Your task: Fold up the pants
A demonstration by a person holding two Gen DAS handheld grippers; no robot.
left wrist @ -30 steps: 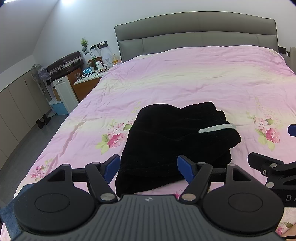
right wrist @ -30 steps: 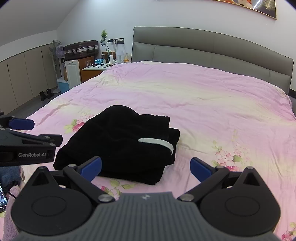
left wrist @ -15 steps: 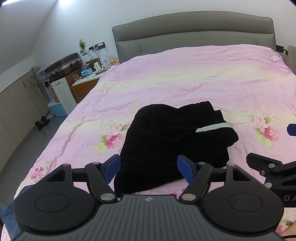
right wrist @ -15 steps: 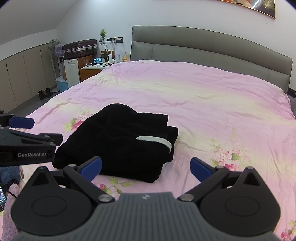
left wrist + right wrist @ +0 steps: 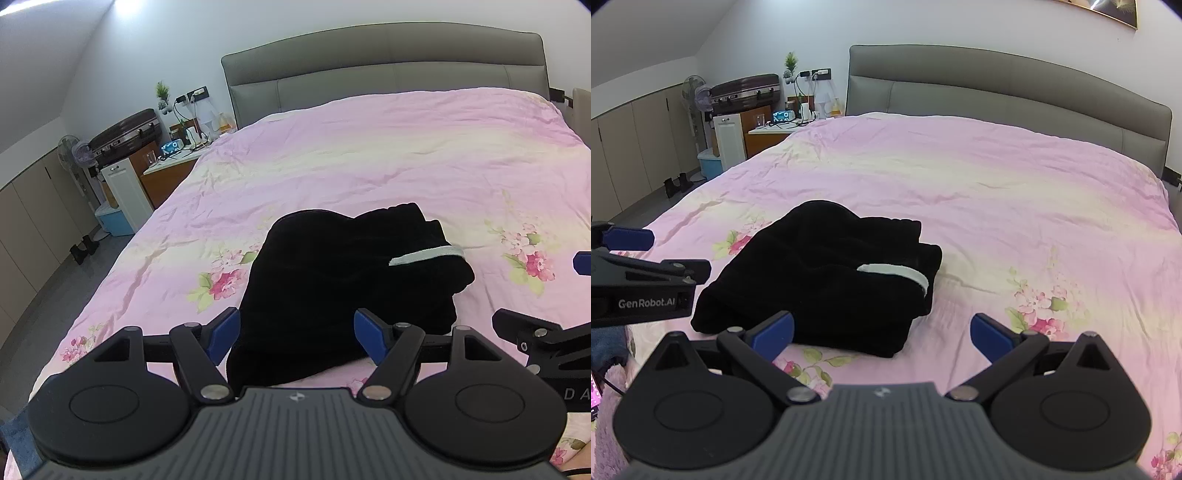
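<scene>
The black pants (image 5: pixel 343 277) lie folded into a compact bundle on the pink floral bedspread (image 5: pixel 369 158), with a white waistband strip (image 5: pixel 424 254) showing on the right. They also show in the right wrist view (image 5: pixel 827 273). My left gripper (image 5: pixel 297 334) is open and empty, held just above the near edge of the bundle. My right gripper (image 5: pixel 882 334) is open and empty, above the bedspread (image 5: pixel 997 192) at the bundle's near right corner. Neither touches the pants.
A grey padded headboard (image 5: pixel 388 55) stands at the far end. To the left are a wooden nightstand (image 5: pixel 166 177) with cables and small items, a white cabinet (image 5: pixel 125 188), a suitcase (image 5: pixel 125 133), a fan and a blue bin on the grey floor.
Both grippers have drawn back and up slightly from the pants. The bundle lies as before. Both stay open.
</scene>
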